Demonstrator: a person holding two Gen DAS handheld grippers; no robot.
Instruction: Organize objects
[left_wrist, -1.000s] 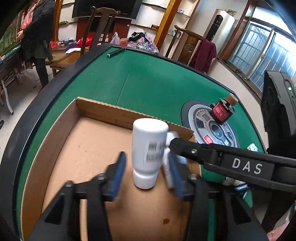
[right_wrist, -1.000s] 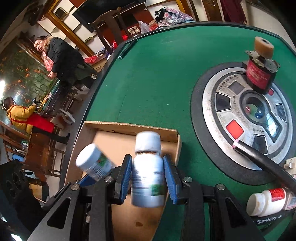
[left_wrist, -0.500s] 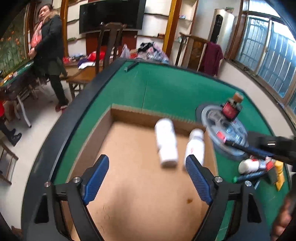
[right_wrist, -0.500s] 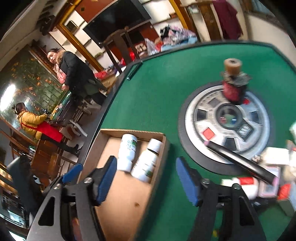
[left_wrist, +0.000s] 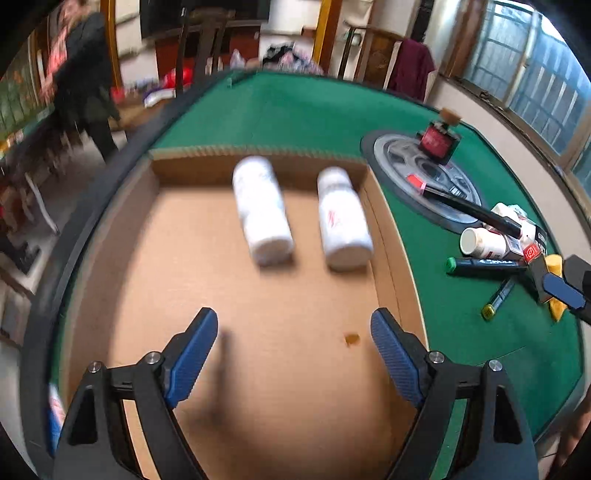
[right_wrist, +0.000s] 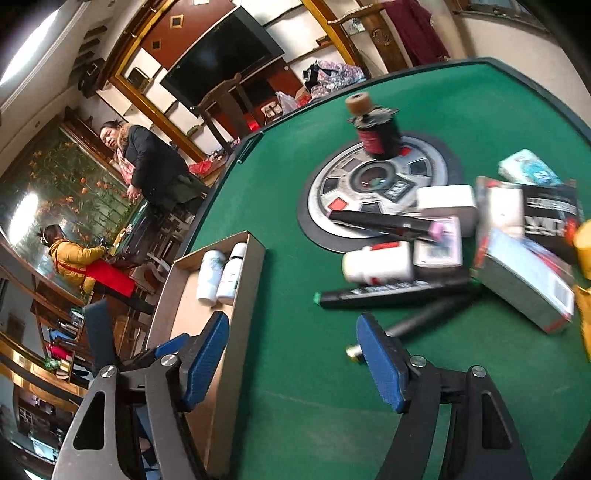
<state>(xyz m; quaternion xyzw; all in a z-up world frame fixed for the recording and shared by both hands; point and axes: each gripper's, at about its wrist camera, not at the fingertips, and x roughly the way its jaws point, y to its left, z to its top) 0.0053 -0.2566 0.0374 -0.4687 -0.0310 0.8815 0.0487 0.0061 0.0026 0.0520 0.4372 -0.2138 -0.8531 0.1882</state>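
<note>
Cardboard box (left_wrist: 388, 236) sat on the green worktop (left_wrist: 303, 110), with two white bottles (left_wrist: 262, 210) lying side by side inside. Both the left gripper (left_wrist: 293, 350) and right gripper (right_wrist: 291, 363) had just been opening and stood spread, nothing between them.

From my left camera both white bottles (left_wrist: 263, 210) were smeared, labels unreadable. On the right, the yellow object (right_wrist: 583, 280) ran off frame and the boxes' (right_wrist: 524, 275) print blurred.
</note>
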